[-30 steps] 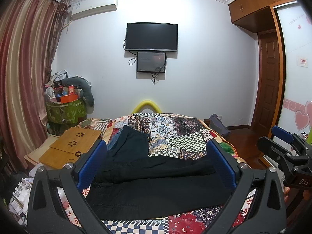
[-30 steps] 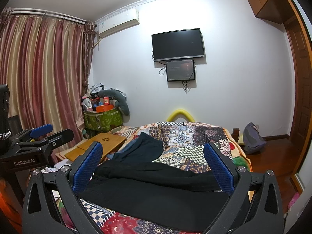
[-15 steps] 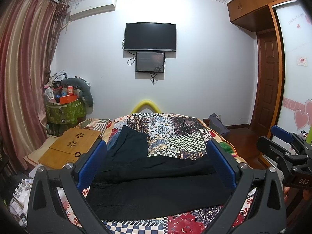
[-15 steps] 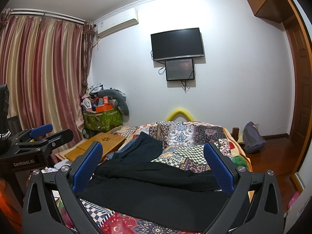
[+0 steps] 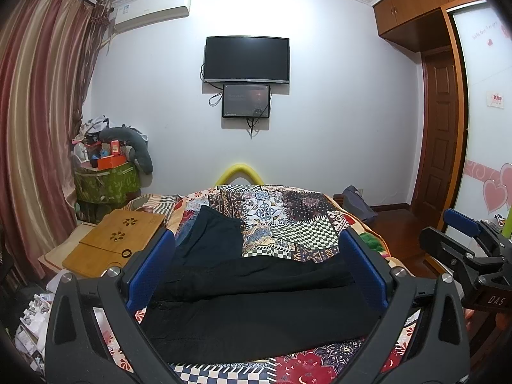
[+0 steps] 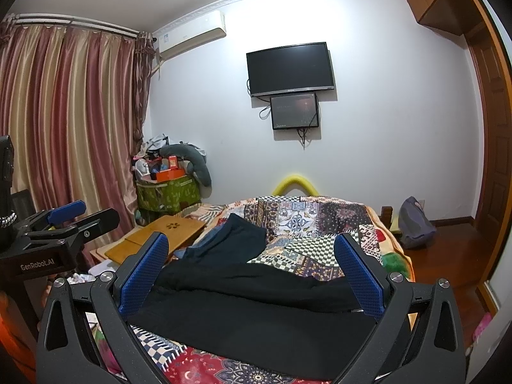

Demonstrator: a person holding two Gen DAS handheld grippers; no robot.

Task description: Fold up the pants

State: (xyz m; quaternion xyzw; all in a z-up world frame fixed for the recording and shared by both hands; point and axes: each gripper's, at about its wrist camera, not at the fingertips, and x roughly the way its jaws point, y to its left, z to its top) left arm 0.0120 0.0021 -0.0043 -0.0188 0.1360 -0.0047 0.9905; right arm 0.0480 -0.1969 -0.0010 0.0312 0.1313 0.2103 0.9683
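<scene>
**Both grippers wide and empty above the pants; no fold begun**

Left gripper (image 5: 256,272): fingers spread fully, blue pads (image 5: 150,272) far apart, nothing between them. Held above the near edge of the bed (image 5: 224,371), facing along it, probably so the whole garment stays framed before a grab.

Right gripper (image 6: 252,275): same state, fingers wide apart and empty, likewise above the near edge of the bed.

Black pants (image 5: 256,307): laid across the near end of the bed on the patchwork quilt (image 5: 288,220), lengthwise side to side. One leg lies angled over the other, leaving a raised ridge. Judgement: laid out for folding, but legs not yet squared.

Beyond the pants, further up the bed: a second dark garment (image 5: 211,233), bunched. Cannot tell what it is.

Beside the bed, curtain side: wooden lap tray (image 5: 118,240).

Far wall past the bed: TV (image 5: 246,59).
</scene>
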